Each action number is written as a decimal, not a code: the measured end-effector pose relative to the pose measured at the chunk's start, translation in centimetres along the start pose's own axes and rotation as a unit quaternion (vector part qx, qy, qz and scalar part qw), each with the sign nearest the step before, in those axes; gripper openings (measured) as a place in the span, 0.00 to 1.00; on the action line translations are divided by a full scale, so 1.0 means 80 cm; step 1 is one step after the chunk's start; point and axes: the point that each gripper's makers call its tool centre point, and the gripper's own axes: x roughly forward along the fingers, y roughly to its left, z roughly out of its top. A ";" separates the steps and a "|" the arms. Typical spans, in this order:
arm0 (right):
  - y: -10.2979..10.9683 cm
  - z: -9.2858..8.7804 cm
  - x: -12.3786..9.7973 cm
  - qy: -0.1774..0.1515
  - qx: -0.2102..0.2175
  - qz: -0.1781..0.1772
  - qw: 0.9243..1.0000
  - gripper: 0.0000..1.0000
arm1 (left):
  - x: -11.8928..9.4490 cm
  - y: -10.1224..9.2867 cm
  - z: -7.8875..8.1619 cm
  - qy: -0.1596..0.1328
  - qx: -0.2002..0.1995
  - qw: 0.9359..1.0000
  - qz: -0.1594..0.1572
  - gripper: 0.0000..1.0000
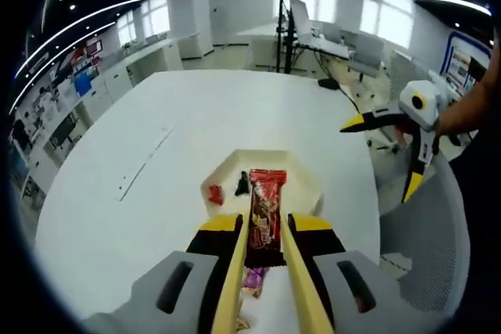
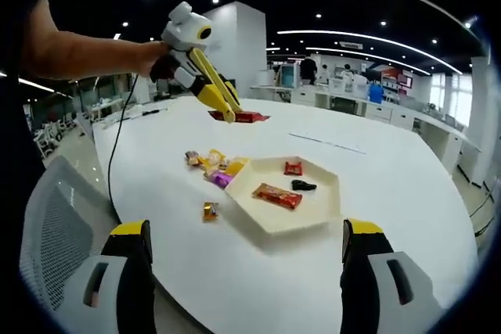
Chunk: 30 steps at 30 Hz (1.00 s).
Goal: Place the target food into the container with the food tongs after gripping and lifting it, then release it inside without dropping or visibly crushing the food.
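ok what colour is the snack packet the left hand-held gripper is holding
Red, with a dark printed end; the snack packet shows best in the left gripper view, between the left hand-held gripper.

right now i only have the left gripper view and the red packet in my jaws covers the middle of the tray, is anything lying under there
Observer: yes. The right gripper view shows an orange-red wrapped bar lying in the tray, near its middle.
Operator: ok, and is my packet touching the tray yet
Observer: no. Seen from the side, the red packet hangs in the air in the left gripper, well apart from the tray.
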 end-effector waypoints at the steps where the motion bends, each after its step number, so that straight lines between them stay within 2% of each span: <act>1: 0.000 0.000 0.000 -0.001 0.001 0.000 1.000 0.99 | 0.002 0.000 0.004 -0.001 0.001 1.000 -0.001 0.19; 11: -0.004 0.001 -0.002 -0.006 0.006 -0.008 1.000 0.99 | 0.041 0.009 0.050 0.001 0.026 1.000 -0.016 0.19; 16: -0.005 0.003 -0.003 -0.008 0.009 -0.010 1.000 0.99 | 0.060 0.010 0.055 0.005 0.031 0.999 -0.026 0.19; 20: -0.006 0.003 -0.003 -0.010 0.012 -0.011 1.000 0.99 | 0.072 0.004 0.050 0.011 0.036 0.999 -0.030 0.19; 25: -0.007 0.002 -0.003 -0.008 0.014 -0.012 1.000 0.99 | 0.087 -0.014 0.042 0.016 0.040 0.998 -0.044 0.19; 30: -0.006 0.001 -0.002 -0.008 0.017 -0.009 1.000 0.99 | 0.109 -0.026 0.014 0.021 0.036 0.998 -0.044 0.19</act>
